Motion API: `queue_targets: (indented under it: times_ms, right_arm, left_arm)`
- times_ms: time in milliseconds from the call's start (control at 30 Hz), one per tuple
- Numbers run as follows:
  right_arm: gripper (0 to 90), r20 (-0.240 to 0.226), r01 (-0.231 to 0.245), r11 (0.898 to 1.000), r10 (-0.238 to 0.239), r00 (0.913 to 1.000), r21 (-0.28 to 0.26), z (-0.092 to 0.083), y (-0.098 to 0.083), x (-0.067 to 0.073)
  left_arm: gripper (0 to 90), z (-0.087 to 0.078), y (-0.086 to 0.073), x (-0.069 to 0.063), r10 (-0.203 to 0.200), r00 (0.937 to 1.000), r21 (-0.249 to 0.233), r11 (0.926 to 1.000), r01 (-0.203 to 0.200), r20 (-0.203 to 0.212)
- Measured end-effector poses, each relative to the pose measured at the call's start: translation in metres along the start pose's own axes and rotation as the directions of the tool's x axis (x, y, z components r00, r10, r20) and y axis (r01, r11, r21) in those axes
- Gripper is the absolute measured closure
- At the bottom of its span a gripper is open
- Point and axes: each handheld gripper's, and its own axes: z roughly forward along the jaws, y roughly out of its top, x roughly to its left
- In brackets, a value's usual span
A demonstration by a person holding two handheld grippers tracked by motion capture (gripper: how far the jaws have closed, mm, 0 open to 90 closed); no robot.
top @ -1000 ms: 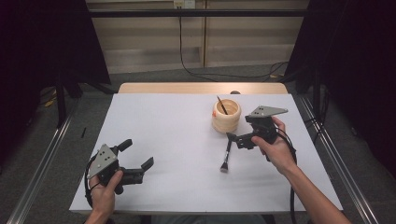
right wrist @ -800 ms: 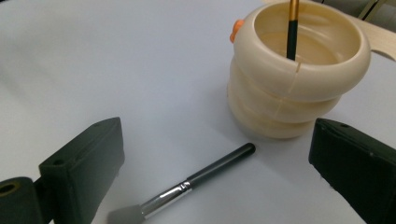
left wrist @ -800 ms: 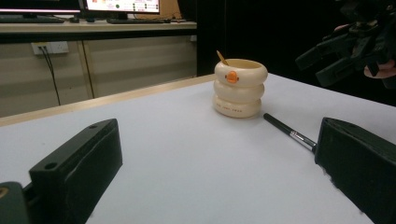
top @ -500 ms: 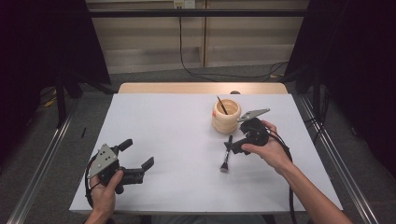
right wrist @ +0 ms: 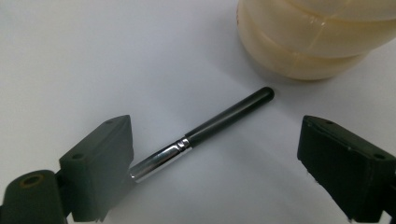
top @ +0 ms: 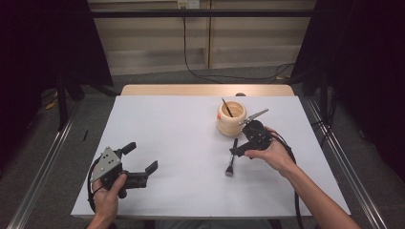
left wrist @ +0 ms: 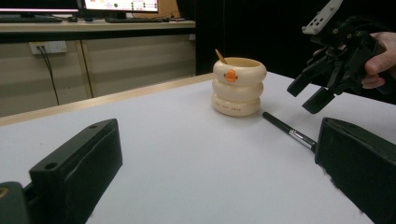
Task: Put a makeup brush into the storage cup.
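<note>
1. Dim room w/ black curtains both sides, beige wall panels at back, a cable hanging down the wall; grey floor around the table (top: 143,157), which has a white top & a wood strip along its far edge.
2. Cream holder (top: 231,118), shaped like stacked rings w/ an orange mark on front (left gripper view), stands upright on the far right part of the table. A thin stick leans inside it, tip poking over the rim.
3. Makeup brush (top: 231,162) lies flat on the white top just in front of the holder, not touching it. Black handle end points toward the holder, silver ferrule next, bristle end toward the person.
4. Right gripper (top: 237,151) held in the person's right hand (top: 274,155), tilted down over the brush. Jaws spread wide & have just been closing a bit; pads not on the brush. In right gripper view the brush lies on the table between the two jaws, handle (right wrist: 231,116) in the gap, ferrule end close by the left-side jaw. Can't tell if it touches that jaw.
5. Left gripper (top: 141,160) held in left hand (top: 107,195) at the near left part of the table, well apart from brush & holder. Jaws spread, nothing between them. Grey three-cornered plate on top.
6. In left gripper view the right gripper hovers just above the brush, beside the holder.
</note>
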Motion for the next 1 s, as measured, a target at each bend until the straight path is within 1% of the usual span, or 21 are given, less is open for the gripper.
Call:
queue_targets:
  times_ms: [33,133,167,233,267,333,433,500,600,633,700,767,800,833,867,933,1000]
  right_arm:
    - [11.6,-0.008,0.003,1.0,-0.003,1.0,0.017,0.001,0.0,0.0]
    - [11.7,-0.022,-0.018,0.998,0.019,0.9996,0.06,0.005,0.002,0.001]
    - [12.3,-0.025,-0.038,0.997,0.04,0.9989,0.074,0.005,0.002,0.001]
    - [13.7,-0.001,-0.046,0.995,0.046,0.9989,0.094,0.007,0.004,0.0]
    - [14.6,-0.001,-0.06,0.993,0.06,0.9982,0.104,0.008,0.004,-0.001]
    - [18.7,0.015,-0.068,0.988,0.066,0.9977,0.136,0.01,0.006,-0.001]
    - [23.1,0.018,-0.072,0.986,0.07,0.9974,0.152,0.011,0.008,0.001]
    - [26.0,0.009,-0.085,0.985,0.084,0.9964,0.149,0.012,0.01,0.002]
    - [30.5,0.007,-0.1,0.981,0.1,0.995,0.165,0.015,0.01,0.003]
    - [31.5,0.007,-0.112,0.979,0.112,0.9937,0.17,0.016,0.01,0.003]
    - [33.2,-0.01,-0.14,0.974,0.144,0.9895,0.177,0.018,0.011,0.003]
    - [37.8,-0.013,-0.159,0.972,0.163,0.9865,0.172,0.018,0.011,0.002]
    - [38.1,-0.016,-0.164,0.972,0.169,0.9855,0.171,0.018,0.011,0.002]
    - [38.6,-0.027,-0.166,0.97,0.173,0.9846,0.177,0.018,0.011,0.001]
    - [40.0,-0.025,-0.169,0.968,0.176,0.984,0.184,0.019,0.011,0.001]
    - [41.8,-0.026,-0.156,0.966,0.165,0.986,0.205,0.022,0.01,0.002]
    - [42.4,-0.019,-0.159,0.961,0.168,0.9857,0.225,0.024,0.01,0.003]
  left_arm:
    - [0.7,0.0,0.0,0.0,0.001,1.0,0.0,1.0,-0.001,0.001]
    - [0.8,0.0,0.0,0.0,0.001,1.0,-0.001,1.0,-0.001,0.0]
    - [0.8,0.0,0.0,0.0,0.001,1.0,-0.001,1.0,-0.001,0.0]
    - [0.8,0.0,0.0,0.0,0.0,1.0,-0.003,1.0,0.0,0.001]
    - [0.8,0.0,0.0,0.0,0.0,1.0,-0.004,1.0,0.0,0.001]
    - [0.8,0.0,0.0,0.0,0.001,1.0,-0.002,1.0,-0.001,0.002]
    - [0.8,0.0,0.0,0.0,0.004,1.0,0.0,1.0,-0.004,0.002]
    - [0.8,0.0,0.0,0.0,0.004,1.0,0.0,1.0,-0.004,0.002]
    - [0.8,0.0,0.0,0.0,0.005,1.0,-0.003,1.0,-0.005,0.004]
    - [0.8,0.0,0.0,0.0,0.003,1.0,-0.004,1.0,-0.003,0.005]
    - [0.8,0.0,0.0,0.0,-0.002,1.0,-0.004,1.0,0.002,0.005]
    - [0.8,0.0,0.0,0.0,0.0,1.0,-0.003,1.0,0.0,0.003]
    - [0.7,0.0,0.0,0.0,0.002,1.0,-0.001,1.0,-0.002,0.002]
    - [0.7,0.0,0.0,0.0,0.001,1.0,-0.002,1.0,-0.001,0.003]
    - [0.8,0.001,-0.001,0.0,0.003,1.0,0.0,1.0,-0.003,0.004]
    - [0.8,0.001,-0.001,0.0,0.005,1.0,0.0,1.0,-0.005,0.006]
    - [0.8,0.001,-0.001,0.0,0.005,1.0,0.0,1.0,-0.005,0.006]
